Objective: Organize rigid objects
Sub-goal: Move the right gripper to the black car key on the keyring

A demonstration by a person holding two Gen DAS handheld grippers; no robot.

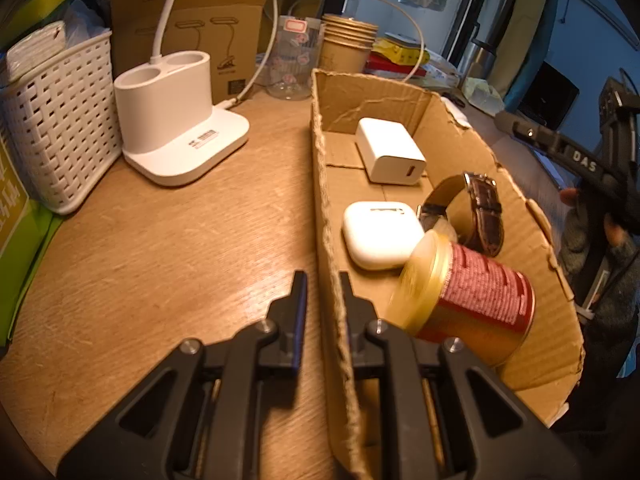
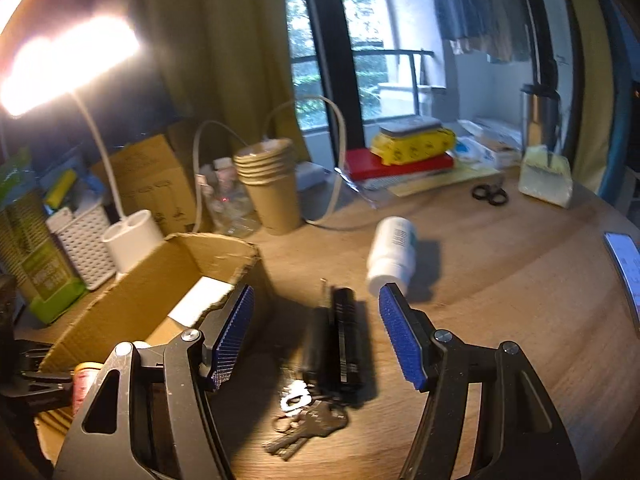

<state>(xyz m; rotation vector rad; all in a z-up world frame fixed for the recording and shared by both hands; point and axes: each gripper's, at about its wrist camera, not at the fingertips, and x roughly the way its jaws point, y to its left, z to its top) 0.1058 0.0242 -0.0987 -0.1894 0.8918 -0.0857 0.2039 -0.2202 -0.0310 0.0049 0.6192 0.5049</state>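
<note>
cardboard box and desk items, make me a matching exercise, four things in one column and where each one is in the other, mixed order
Things:
1. red can
2. white pill bottle
3. keys
4. paper cups

Places:
A. stacked upright behind the cardboard box
B. on its side on the desk, outside the box
C. on the desk between the right gripper fingers
D. on its side inside the box

Pairs: 1-D, 2-B, 3-C, 4-A

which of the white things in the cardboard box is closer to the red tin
The rounded white earbud case: it lies right beside the red tin. The square white charger block sits further back in the cardboard box.
</note>
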